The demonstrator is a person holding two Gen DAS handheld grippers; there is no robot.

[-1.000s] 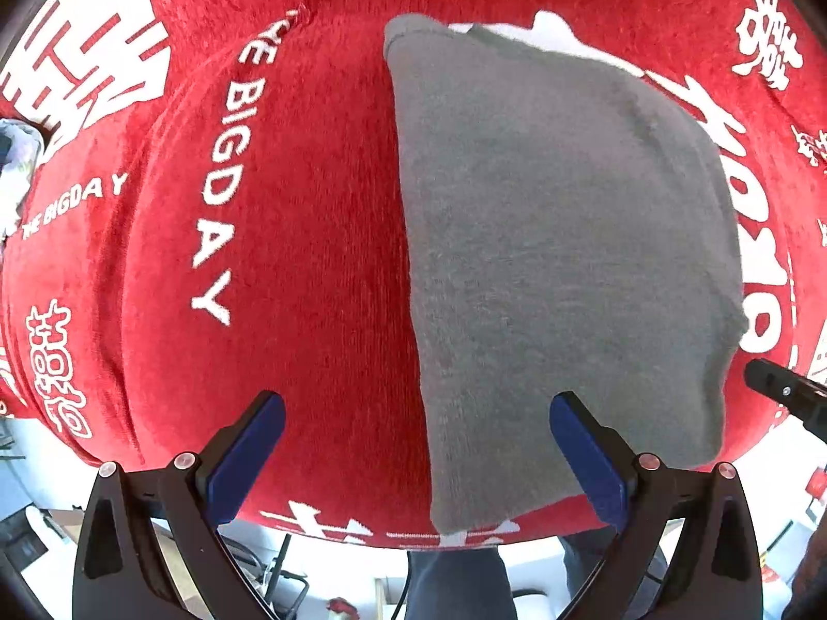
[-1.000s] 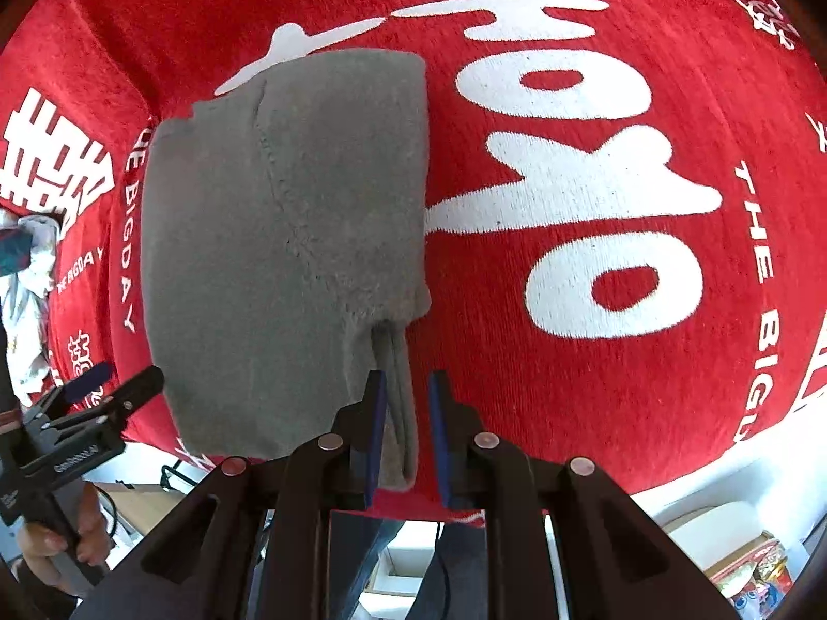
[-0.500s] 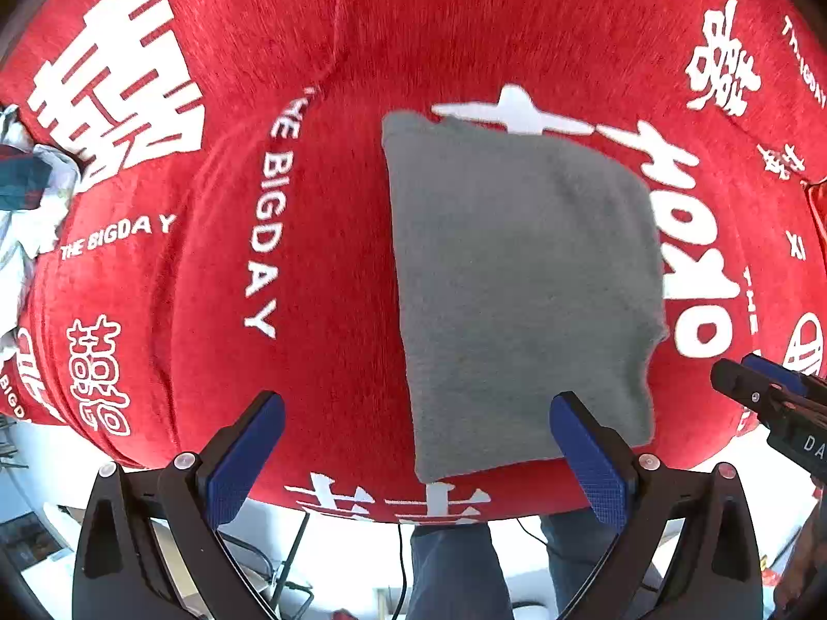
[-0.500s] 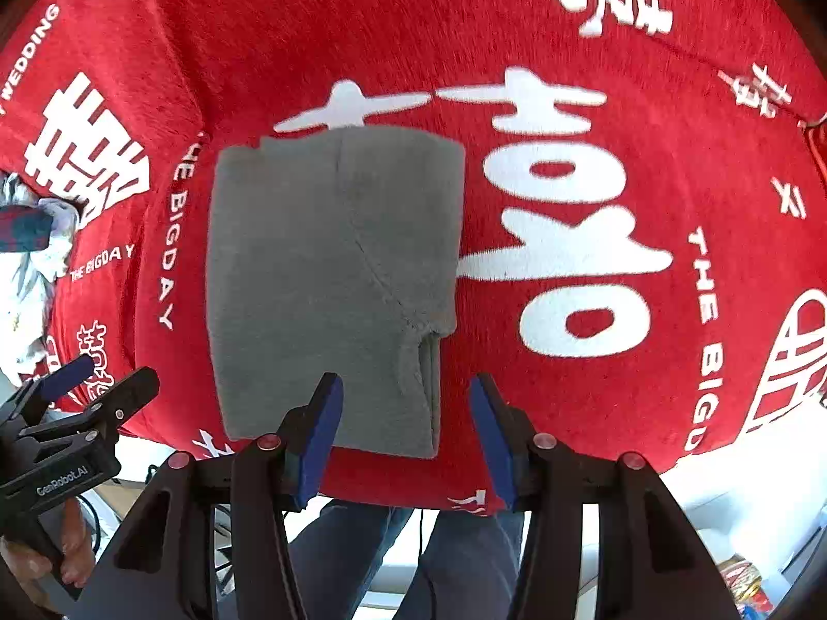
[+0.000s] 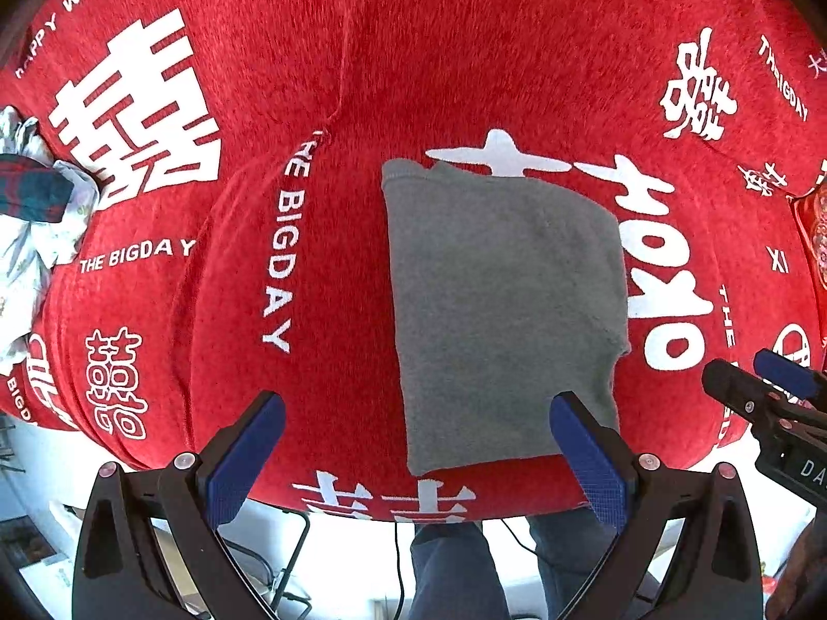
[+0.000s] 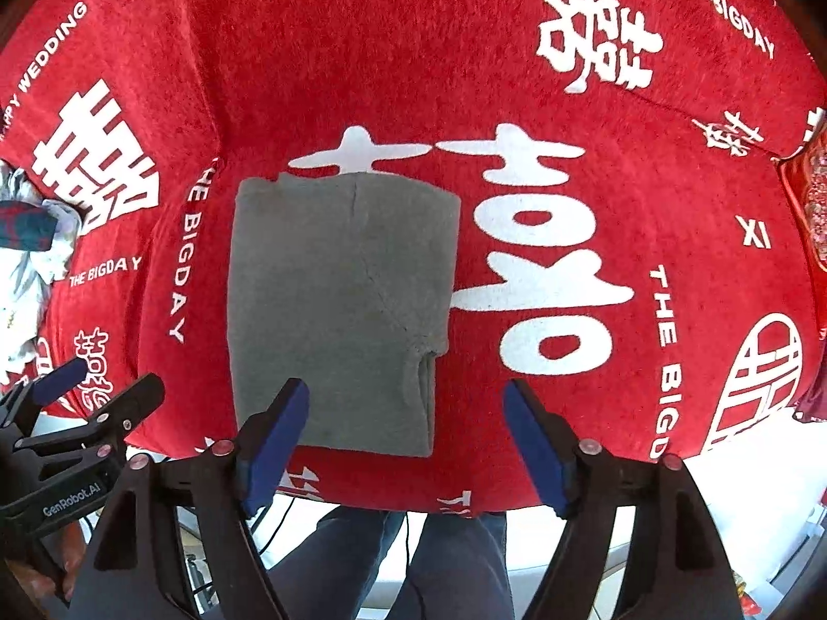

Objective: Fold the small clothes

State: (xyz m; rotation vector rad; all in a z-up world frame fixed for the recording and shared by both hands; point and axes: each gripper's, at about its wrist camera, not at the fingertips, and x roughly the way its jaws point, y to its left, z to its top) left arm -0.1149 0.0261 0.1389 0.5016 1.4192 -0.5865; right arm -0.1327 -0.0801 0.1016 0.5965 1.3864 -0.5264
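Note:
A grey folded garment lies flat on the red cloth-covered table, near its front edge; it also shows in the right wrist view. My left gripper is open and empty, held above the garment's near edge. My right gripper is open and empty, held above the garment's near right corner. Each gripper shows at the edge of the other's view: the right one and the left one.
A pile of other clothes lies at the table's left edge, also in the right wrist view. A red patterned object sits at the far right. The person's legs stand below the table's front edge.
My right gripper let go of the garment's corner and opened wide. Both grippers pulled back and up, so the garment looks smaller and lies flat.

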